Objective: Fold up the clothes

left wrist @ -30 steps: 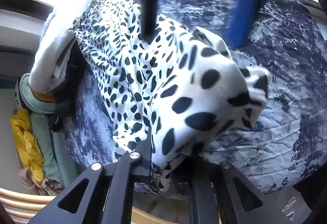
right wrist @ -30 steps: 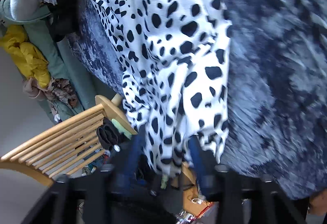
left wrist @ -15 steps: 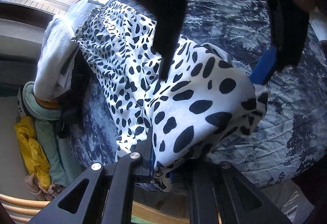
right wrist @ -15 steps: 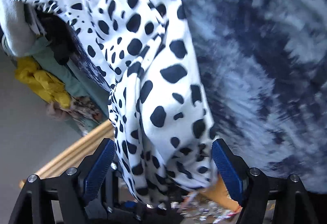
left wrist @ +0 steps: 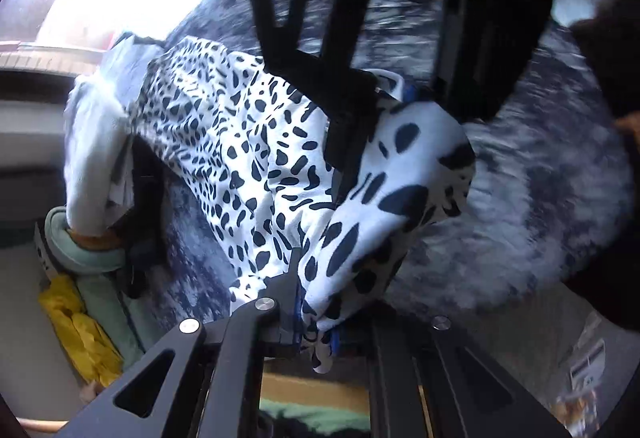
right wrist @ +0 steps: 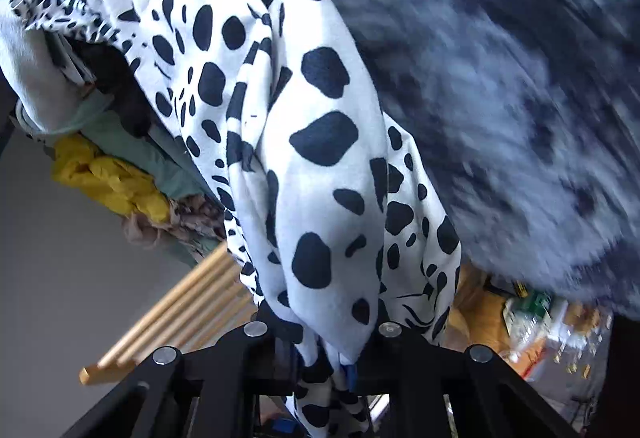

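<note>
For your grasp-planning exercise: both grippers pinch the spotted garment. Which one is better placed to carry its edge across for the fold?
Probably the left gripper: its hold on the spotted garment sits at a bunched outer edge, with the garment spread ahead. The right gripper also grips cloth.

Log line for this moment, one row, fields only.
step: fold clothes | left gripper: shut on spotted garment | right gripper: shut on spotted garment | surface: blue mottled bedspread | fold: not yet laid

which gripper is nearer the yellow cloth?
Left, likely. The yellow cloth sits just beside left gripper, low-left; right gripper is up over the spotted garment, farther in.
</note>
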